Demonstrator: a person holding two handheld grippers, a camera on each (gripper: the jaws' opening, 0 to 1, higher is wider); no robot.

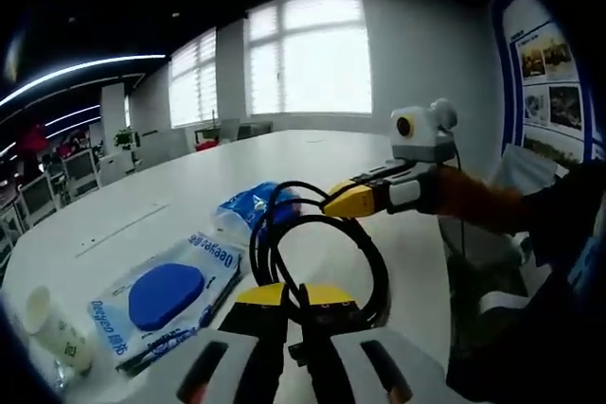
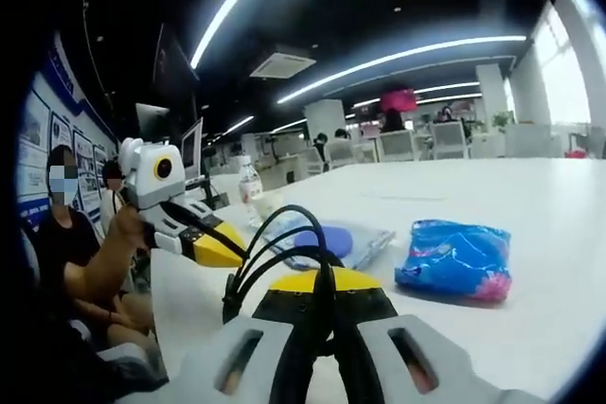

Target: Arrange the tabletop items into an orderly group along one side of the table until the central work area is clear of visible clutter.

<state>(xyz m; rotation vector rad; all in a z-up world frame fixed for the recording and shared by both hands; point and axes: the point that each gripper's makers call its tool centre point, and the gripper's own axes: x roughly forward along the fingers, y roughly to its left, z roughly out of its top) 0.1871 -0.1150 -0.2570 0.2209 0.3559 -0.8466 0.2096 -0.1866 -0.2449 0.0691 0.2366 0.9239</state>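
Observation:
A coiled black cable hangs just above the white table, held from both ends. My left gripper is shut on the near part of the loop. My right gripper comes in from the right with its yellow tips closed on the far part. In the right gripper view, the right gripper pinches the cable, and the left gripper grips it from the left. A crumpled blue bag and a wipes pack with a round blue lid lie on the table beside the cable.
A paper cup stands at the table's near left edge, by the wipes pack. A plastic bottle and a cup stand farther back. A person's sleeve reaches in behind the right gripper. Office chairs and desks lie beyond the table.

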